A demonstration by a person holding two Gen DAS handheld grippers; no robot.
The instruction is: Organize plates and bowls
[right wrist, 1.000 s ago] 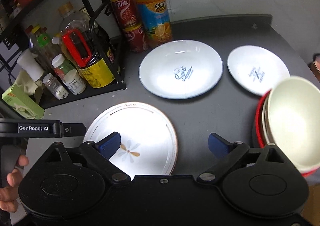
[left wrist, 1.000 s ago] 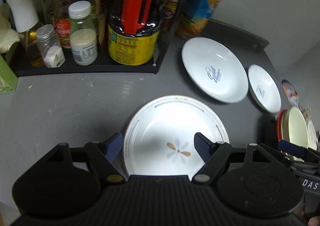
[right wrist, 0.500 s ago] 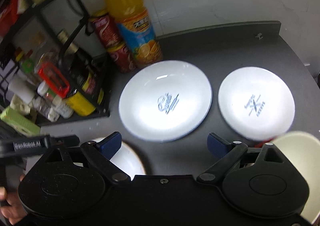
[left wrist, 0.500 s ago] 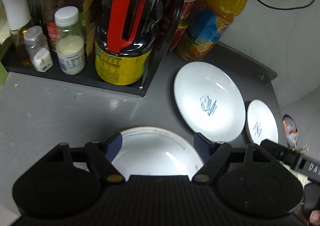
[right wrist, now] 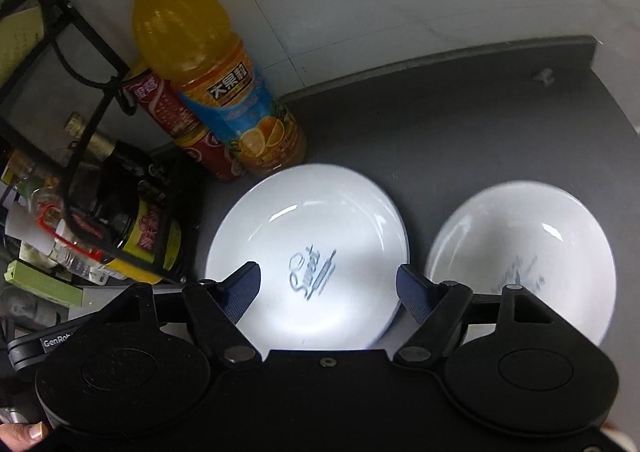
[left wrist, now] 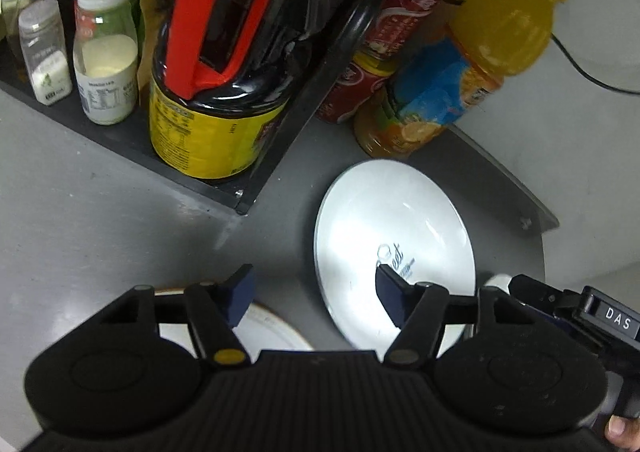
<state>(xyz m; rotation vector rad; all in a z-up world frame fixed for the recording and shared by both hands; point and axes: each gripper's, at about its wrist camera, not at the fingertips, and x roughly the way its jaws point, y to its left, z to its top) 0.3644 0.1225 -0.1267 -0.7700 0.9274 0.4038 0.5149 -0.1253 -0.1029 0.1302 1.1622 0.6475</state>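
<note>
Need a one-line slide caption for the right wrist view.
Right gripper, jaws closing with nothing held, above the large white plate beside a smaller plate.

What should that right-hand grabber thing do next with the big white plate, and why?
Probably ease the right hand-held gripper down and forward to the rim of the large white plate. Its jaws are closing, yet nothing sits between them: the plate lies flat on the grey counter beneath them, apart from the smaller plate.

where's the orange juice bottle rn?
The orange juice bottle stands at the back of the counter against the wall, touching the red cans on its left, just behind the large white "Sweet" plate.
</note>
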